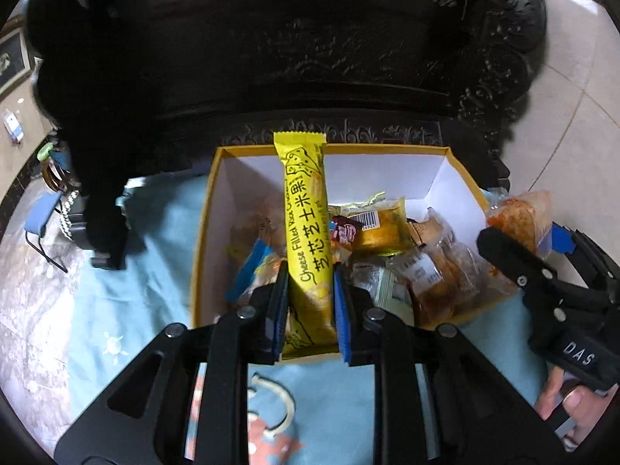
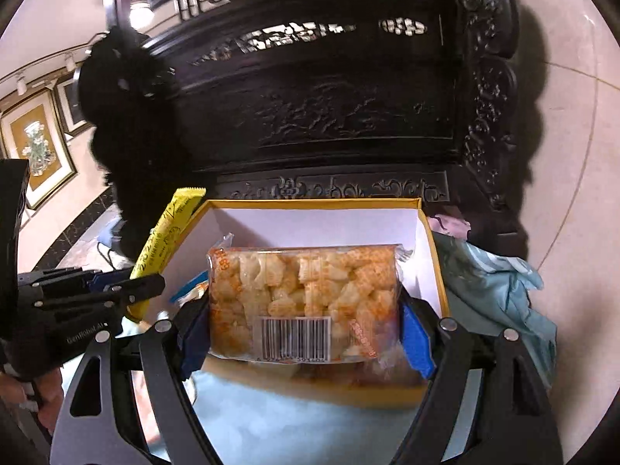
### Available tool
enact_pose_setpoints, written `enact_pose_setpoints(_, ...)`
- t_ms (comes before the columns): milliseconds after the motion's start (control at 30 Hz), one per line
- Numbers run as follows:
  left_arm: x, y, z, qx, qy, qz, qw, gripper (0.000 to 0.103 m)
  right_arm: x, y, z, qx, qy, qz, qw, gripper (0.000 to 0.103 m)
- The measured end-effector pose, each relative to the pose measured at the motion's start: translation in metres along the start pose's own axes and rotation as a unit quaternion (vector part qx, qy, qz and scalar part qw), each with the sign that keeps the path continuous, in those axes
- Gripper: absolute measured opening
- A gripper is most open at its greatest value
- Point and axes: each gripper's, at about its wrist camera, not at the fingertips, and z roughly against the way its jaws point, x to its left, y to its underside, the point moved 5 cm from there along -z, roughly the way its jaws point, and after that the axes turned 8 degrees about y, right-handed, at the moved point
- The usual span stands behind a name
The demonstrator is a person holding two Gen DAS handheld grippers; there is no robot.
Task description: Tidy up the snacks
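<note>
Left tool (image 1: 310, 302) clamps yellow stick (image 1: 306, 240); right tool (image 2: 306, 333) clamps puff bag (image 2: 302, 294) over box (image 2: 434, 240).

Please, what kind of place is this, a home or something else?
Probably a formally decorated home or a gallery-like hall, I cannot be sure. It shows dark carved wooden furniture, framed pictures under track spotlights, a polished stone floor, and a snack box on a blue cloth.

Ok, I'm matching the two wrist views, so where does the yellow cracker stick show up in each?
Left wrist: yellow stick at centre, upright, clamped in the left tool above the box.
Right wrist: yellow stick at left, tilted, held in the left tool beside the box's left wall.
Shared landmark: the yellow-rimmed box.
</note>
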Motion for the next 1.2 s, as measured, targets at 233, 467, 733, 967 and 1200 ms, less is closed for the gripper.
enact_pose_setpoints(233,0.006,-0.005,-0.041,0.017,-0.019,0.006,0.9997,0.029,-0.012,0.001,-0.042,0.036,0.015,-0.023,0.999,0.085)
enact_pose_setpoints(467,0.008,-0.002,-0.037,-0.001,-0.063,0.003,0.998,0.078,-0.017,0.009,-0.042,0.042,0.022,-0.029,0.998,0.088)
enact_pose_setpoints(733,0.008,0.012,-0.021,-0.002,-0.076,0.008,0.9971,0.086,-0.014,0.015,-0.018,0.035,0.011,-0.031,0.999,0.089)
enact_pose_setpoints(967,0.001,0.037,0.007,-0.011,-0.063,0.005,0.9979,0.09,-0.003,0.037,0.014,0.026,-0.001,-0.026,0.999,0.089)
enact_pose_setpoints(1200,-0.005,0.059,0.039,-0.021,-0.057,0.01,0.9981,0.095,0.005,0.06,0.048,0.015,-0.003,-0.019,1.0,0.09)
